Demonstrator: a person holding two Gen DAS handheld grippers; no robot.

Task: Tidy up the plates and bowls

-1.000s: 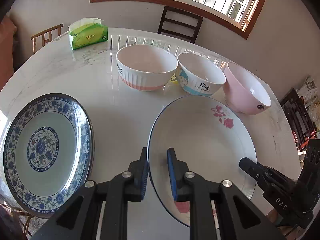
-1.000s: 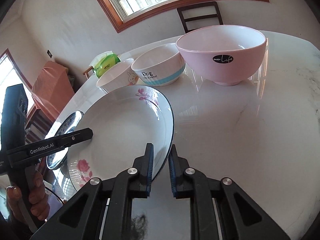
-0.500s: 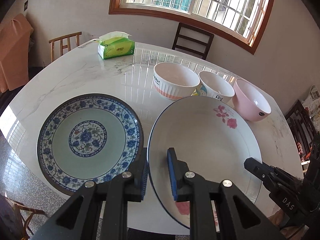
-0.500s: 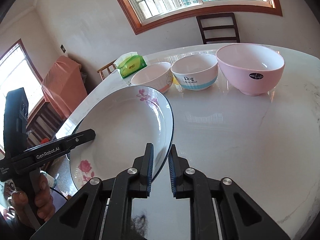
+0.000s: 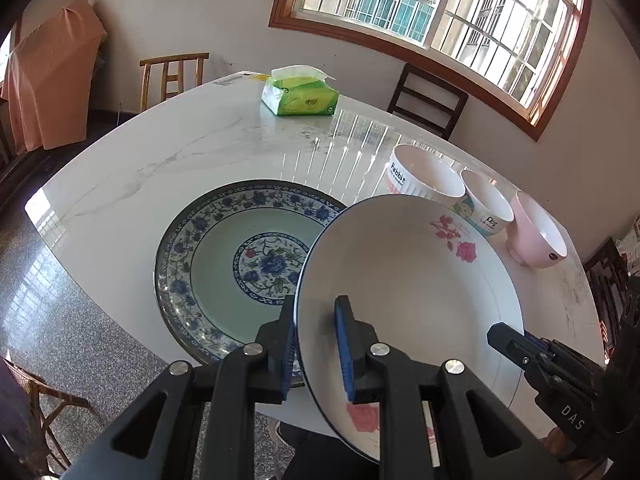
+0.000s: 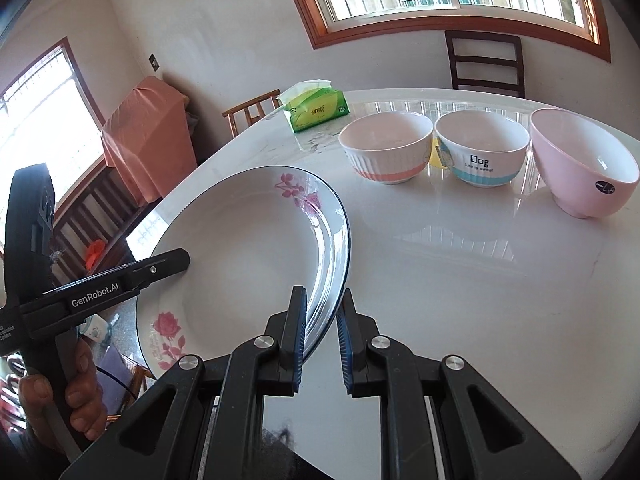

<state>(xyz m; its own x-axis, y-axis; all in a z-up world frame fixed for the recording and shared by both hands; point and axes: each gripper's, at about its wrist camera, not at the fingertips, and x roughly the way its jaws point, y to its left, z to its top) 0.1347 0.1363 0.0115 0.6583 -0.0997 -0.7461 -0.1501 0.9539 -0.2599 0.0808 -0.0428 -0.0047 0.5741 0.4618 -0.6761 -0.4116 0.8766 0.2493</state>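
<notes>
Both grippers hold a white plate with pink roses, lifted and tilted above the marble table. My left gripper is shut on its left rim. My right gripper is shut on its right rim; the plate also shows in the right wrist view. A blue-patterned plate lies flat on the table, partly under the lifted plate's left edge. Three bowls stand in a row behind: a ribbed white-and-coral bowl, a "Dog" bowl and a pink bowl.
A green tissue pack sits at the table's far side. Wooden chairs stand around the table. A cloth-covered piece of furniture stands by the wall. The table edge runs close on the left.
Both grippers have lifted the rose plate and carried it left; it now overlaps the blue-patterned plate's right edge. The bowls look farther away.
</notes>
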